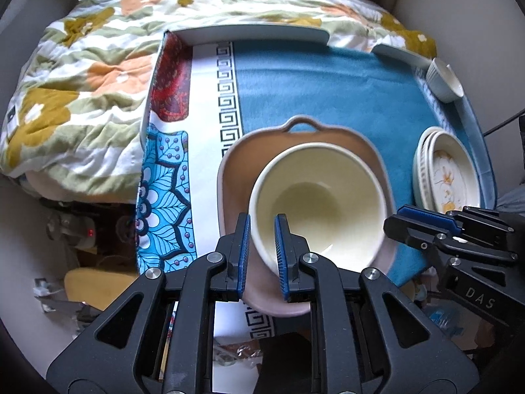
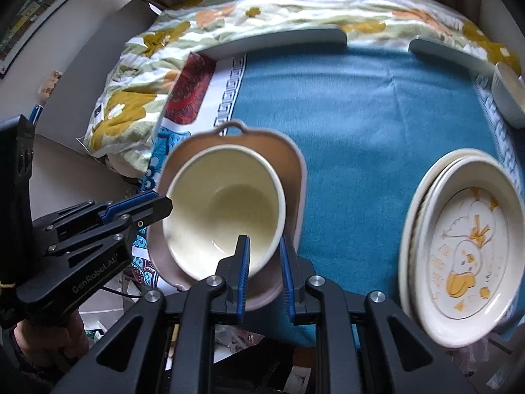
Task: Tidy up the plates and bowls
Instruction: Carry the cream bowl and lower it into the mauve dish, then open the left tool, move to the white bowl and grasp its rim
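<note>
A deep cream bowl (image 1: 321, 197) (image 2: 223, 203) sits tilted inside a shallow pink dish (image 1: 249, 154) (image 2: 292, 164) that has a loop handle on its far side. The dish lies on a blue cloth (image 1: 328, 92). My left gripper (image 1: 262, 220) (image 2: 165, 203) straddles the bowl's left wall, one pad outside and one inside, shut on it. On the bowl's right rim my right gripper (image 2: 264, 239) (image 1: 403, 213) is shut in the same way. Whether the bowl rests on the dish I cannot tell.
A stack of cream plates (image 1: 449, 170) (image 2: 466, 246), the top one with a yellow drawing, lies to the right. A small white ribbed cup (image 1: 444, 80) (image 2: 508, 95) stands at the far right corner. Grey raised edges (image 1: 252, 34) border the far side, before a flowered quilt (image 1: 82, 82).
</note>
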Action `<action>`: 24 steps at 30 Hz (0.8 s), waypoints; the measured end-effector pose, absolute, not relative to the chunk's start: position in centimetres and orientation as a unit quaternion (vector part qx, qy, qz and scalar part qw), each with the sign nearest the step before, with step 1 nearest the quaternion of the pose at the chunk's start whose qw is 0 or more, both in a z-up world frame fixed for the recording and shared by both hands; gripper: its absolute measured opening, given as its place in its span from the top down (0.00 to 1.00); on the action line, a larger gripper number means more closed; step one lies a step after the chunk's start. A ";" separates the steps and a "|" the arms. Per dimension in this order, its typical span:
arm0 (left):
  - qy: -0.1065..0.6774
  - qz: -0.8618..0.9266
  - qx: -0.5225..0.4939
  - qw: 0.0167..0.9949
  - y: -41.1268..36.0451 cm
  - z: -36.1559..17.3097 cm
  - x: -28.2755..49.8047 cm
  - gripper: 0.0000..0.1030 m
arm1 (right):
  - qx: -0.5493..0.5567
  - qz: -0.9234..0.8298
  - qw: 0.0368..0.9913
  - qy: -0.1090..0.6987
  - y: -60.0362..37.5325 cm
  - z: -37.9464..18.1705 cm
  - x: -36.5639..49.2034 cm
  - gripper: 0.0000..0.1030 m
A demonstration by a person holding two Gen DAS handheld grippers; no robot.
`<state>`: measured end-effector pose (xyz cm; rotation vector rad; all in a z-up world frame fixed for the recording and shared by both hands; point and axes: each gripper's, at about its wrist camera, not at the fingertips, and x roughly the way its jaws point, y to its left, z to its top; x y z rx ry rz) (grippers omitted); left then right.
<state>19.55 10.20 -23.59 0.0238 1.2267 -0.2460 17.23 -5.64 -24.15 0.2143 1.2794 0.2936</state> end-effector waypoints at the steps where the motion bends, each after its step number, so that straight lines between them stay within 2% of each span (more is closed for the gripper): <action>1: 0.570 -0.115 0.011 0.814 10.1 -23.1 19.4 0.87 | 0.098 0.136 0.790 0.590 -5.8 -23.8 17.1 0.84; 6: 0.536 -0.126 0.008 0.835 8.6 -19.6 18.5 0.87 | 0.106 0.142 0.814 0.553 -8.0 -20.8 16.0 0.84; 8: 0.521 -0.135 0.004 0.843 7.6 -18.1 18.2 0.84 | 0.114 0.136 0.825 0.537 -9.6 -19.6 15.6 0.84; 9: 0.513 -0.140 0.002 0.847 6.9 -17.4 18.0 0.75 | 0.118 0.133 0.830 0.529 -10.6 -18.9 15.5 0.84; 10: 0.501 -0.146 0.003 0.853 5.8 -16.3 17.7 0.54 | 0.121 0.131 0.833 0.523 -11.2 -18.5 15.4 0.84; 11: 0.491 -0.150 0.005 0.858 5.0 -15.6 17.6 0.39 | 0.127 0.125 0.839 0.514 -12.8 -17.8 15.1 0.84; 12: 0.477 -0.152 0.008 0.866 4.0 -14.8 17.3 0.16 | 0.130 0.122 0.842 0.509 -13.5 -17.4 15.0 0.84; 13: 0.464 -0.154 0.008 0.872 3.2 -14.2 17.1 0.11 | 0.133 0.118 0.845 0.503 -14.7 -17.0 14.9 0.82; 14: 0.453 -0.157 0.006 0.877 2.3 -13.6 16.9 0.11 | 0.137 0.113 0.850 0.496 -16.4 -16.5 14.7 0.79; 15: 0.450 -0.163 0.002 0.878 1.0 -13.1 17.0 0.11 | 0.138 0.110 0.852 0.494 -17.3 -16.3 14.7 0.70; 16: 0.450 -0.165 -0.001 0.878 -0.1 -12.8 17.2 0.11 | 0.140 0.106 0.854 0.490 -18.6 -16.0 14.6 0.55; 17: 0.450 -0.165 -0.003 0.878 -0.8 -12.6 17.4 0.11 | 0.146 0.103 0.857 0.483 -20.2 -15.7 14.4 0.47; 18: 0.450 -0.167 -0.006 0.877 -2.2 -12.4 17.6 0.11 | 0.151 0.102 0.861 0.475 -21.8 -15.4 14.3 0.29; 20: 0.450 -0.170 -0.011 0.876 -4.5 -12.0 18.0 0.11 | 0.152 0.097 0.866 0.467 -24.8 -15.0 14.1 0.12; 24: 0.445 -0.172 -0.016 0.879 -9.2 -11.6 18.9 0.11 | 0.156 0.086 0.873 0.454 -30.6 -14.7 14.4 0.09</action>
